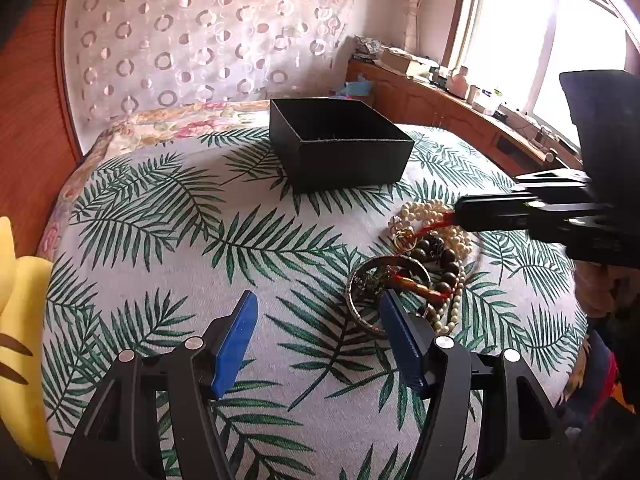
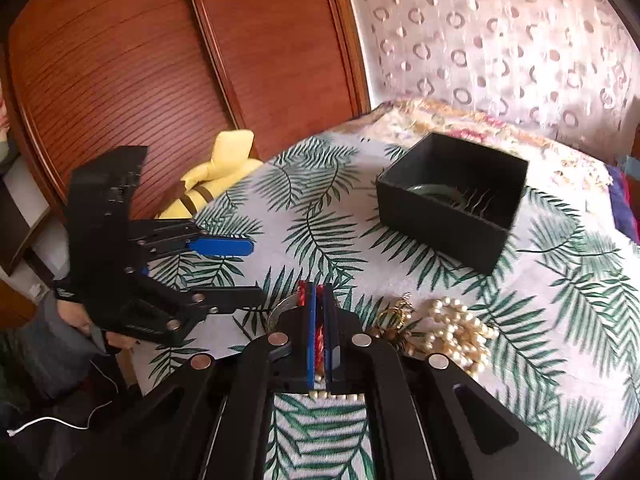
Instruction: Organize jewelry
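right gripper (image 2: 316, 300): blue pads clamped on red cord (image 2: 319, 336) in jewelry heap; open black square box (image 2: 448, 216) lies ahead-right. left gripper (image 1: 316, 312): fingers apart, idle.

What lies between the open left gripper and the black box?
In the left wrist view, only bare leaf-print cloth lies between the left gripper and the box. The jewelry pile sits to the right of that stretch.

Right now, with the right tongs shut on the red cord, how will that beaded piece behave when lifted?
Probably floppy: the red cord looks soft. The dark wooden beads would likely dangle and swing. It lies tangled with the pearl necklace, so the right tongs may drag pearls along.
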The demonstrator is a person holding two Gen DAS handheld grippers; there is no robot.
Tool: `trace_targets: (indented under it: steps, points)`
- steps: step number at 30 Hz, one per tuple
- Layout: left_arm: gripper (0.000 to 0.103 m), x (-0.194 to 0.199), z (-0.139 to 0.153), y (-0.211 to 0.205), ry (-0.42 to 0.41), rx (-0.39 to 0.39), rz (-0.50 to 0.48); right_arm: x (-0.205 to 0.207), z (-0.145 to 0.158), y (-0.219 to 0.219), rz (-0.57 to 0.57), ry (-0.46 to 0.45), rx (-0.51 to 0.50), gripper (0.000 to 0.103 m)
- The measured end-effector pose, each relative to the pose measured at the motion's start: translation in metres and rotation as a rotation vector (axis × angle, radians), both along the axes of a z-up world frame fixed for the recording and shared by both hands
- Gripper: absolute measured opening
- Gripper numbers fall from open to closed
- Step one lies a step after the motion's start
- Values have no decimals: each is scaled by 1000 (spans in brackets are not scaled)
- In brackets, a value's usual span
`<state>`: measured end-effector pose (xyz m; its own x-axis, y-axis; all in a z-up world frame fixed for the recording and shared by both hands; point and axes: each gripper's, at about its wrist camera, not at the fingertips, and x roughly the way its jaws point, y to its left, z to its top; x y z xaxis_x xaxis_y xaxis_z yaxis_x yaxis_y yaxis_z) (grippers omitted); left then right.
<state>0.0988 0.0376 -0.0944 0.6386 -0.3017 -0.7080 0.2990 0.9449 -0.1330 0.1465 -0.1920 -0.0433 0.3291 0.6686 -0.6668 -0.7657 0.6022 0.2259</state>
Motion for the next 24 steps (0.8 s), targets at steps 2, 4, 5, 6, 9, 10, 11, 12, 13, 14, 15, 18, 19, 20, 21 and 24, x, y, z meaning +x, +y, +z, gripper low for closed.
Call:
trace_targets:
  steps: [2, 4, 5, 6, 9, 10, 11, 12, 13, 14, 15, 18, 19, 20, 21, 24]
  points:
    - [61, 4, 0, -4, 5, -1, -13, -3, 6, -8, -10, -13, 17, 4]
    - [58, 8, -2, -8, 15, -4, -32, -6, 12, -17, -23, -28, 25, 4]
    - [54, 12, -5, -11, 26, -6, -44, -7, 14, -21, -31, -35, 25, 4]
    - [45, 15, -7, -12, 41, -7, -50, -7, 15, -24, -37, -38, 24, 4]
    - [29, 22, -14, -15, 82, -9, -60, -3, 18, -33, -61, -47, 22, 4]
    - [25, 22, -16, -15, 90, -10, -64, -3, 18, -35, -65, -50, 20, 4]
    - [24, 22, -17, -15, 95, -14, -68, -2, 18, -36, -68, -51, 20, 4]
    - [21, 22, -18, -16, 99, -16, -72, -2, 18, -37, -71, -52, 21, 4]
    - [17, 22, -19, -16, 102, -17, -73, -3, 18, -38, -72, -53, 23, 4]
    - [16, 22, -19, -17, 97, -9, -71, -3, 17, -38, -73, -54, 24, 4]
    - [8, 22, -19, -18, 99, -10, -76, -4, 17, -38, -74, -55, 25, 4]
    - [4, 20, -17, -21, 84, 9, -74, -5, 16, -37, -73, -59, 25, 4]
    - [3, 19, -16, -22, 70, 20, -68, -5, 16, -38, -73, -61, 24, 4]
    - [3, 18, -13, -23, 60, 22, -64, -5, 16, -38, -72, -63, 24, 4]
    - [3, 18, -12, -22, 55, 21, -61, -5, 17, -38, -72, -64, 24, 4]
    - [3, 17, -5, -21, 26, 23, -40, -4, 19, -38, -78, -78, 20, 4]
